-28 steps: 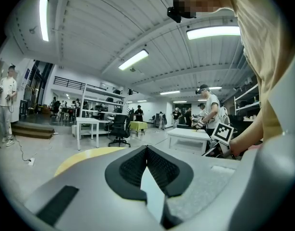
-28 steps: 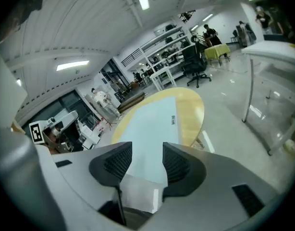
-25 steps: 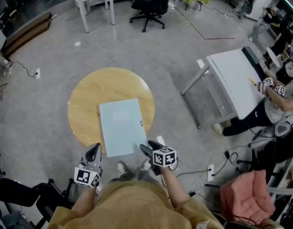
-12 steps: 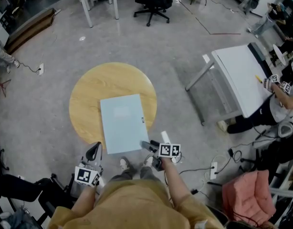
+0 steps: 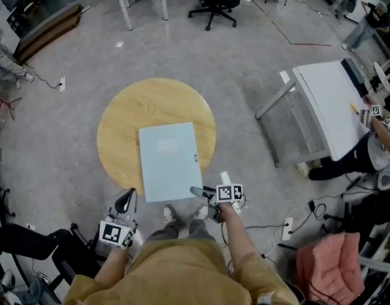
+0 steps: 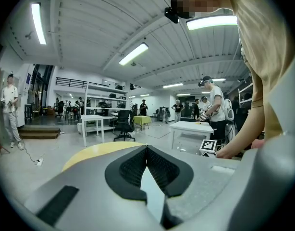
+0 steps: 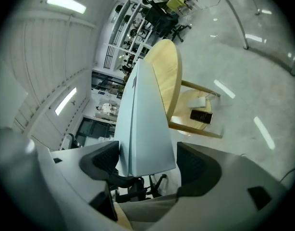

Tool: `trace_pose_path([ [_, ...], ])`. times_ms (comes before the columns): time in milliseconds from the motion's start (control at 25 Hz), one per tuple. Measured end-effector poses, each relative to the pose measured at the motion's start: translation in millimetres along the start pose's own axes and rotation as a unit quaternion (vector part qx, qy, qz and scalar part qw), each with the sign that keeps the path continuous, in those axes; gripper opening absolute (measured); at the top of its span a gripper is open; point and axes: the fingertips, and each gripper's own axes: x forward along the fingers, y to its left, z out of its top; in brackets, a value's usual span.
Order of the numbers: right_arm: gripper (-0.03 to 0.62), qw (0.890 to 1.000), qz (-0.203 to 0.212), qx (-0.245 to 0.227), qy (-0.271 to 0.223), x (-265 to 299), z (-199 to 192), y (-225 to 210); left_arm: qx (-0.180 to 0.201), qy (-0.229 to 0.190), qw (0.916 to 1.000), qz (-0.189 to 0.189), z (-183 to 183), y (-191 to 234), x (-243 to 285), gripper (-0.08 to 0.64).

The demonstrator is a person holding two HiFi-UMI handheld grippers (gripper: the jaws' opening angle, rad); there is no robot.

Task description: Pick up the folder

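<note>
- Head view shows the folder [image 5: 169,161] lying flat on the round bench [image 5: 122,126], with its near edge hanging out past the rim towards me.
- I judge the step in hand to be the approach for the grasp: nothing is lifted yet, and the folder rests on the wood.
- My right gripper [image 5: 202,193] sits at the folder's near right corner. In the right gripper view its jaws stand spread and have just been opening. The overhanging corner lies between them, but the pads [image 7: 102,160] are not pressing on it; one is close beside the sheet and the other well clear.
- My left gripper [image 5: 124,202] hovers just beside the near left corner, apart from it. In the left gripper view its jaws are pressed together at the tips, gripping nothing I can make out.
- Next, as I read it, I need to close the right jaws squarely on that free corner and then raise it. The folder is wide and thin, so it will likely sag or swing from a one-corner pinch, and the left gripper may have to open and take the other corner.
- Materials:
  - The folder is a slim, pale blue-grey rectangle, smooth and matt, with a small dark tab [image 5: 195,158] on its right edge.
  - The bench top is light wood on slender wooden legs.
  - The gripper pads are black and finely ribbed, set in grey shells.
  - The floor [image 5: 246,62] is grey, glossy concrete.
</note>
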Motion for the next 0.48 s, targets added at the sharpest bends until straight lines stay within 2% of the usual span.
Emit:
trace_pose_path([
  [240,0.347,0.996,0.057,0.034,0.060,11.6,-7.0,-7.6,-0.001,0.016,0.9998,0.010,-8.1,2.3,1.1,0.003],
  [480,0.383,0.986,0.116,0.059,0.107,22.0,-10.0,-12.3,-0.005,0.025,0.9994,0.023,-10.6,7.1,-1.5,0.003],
])
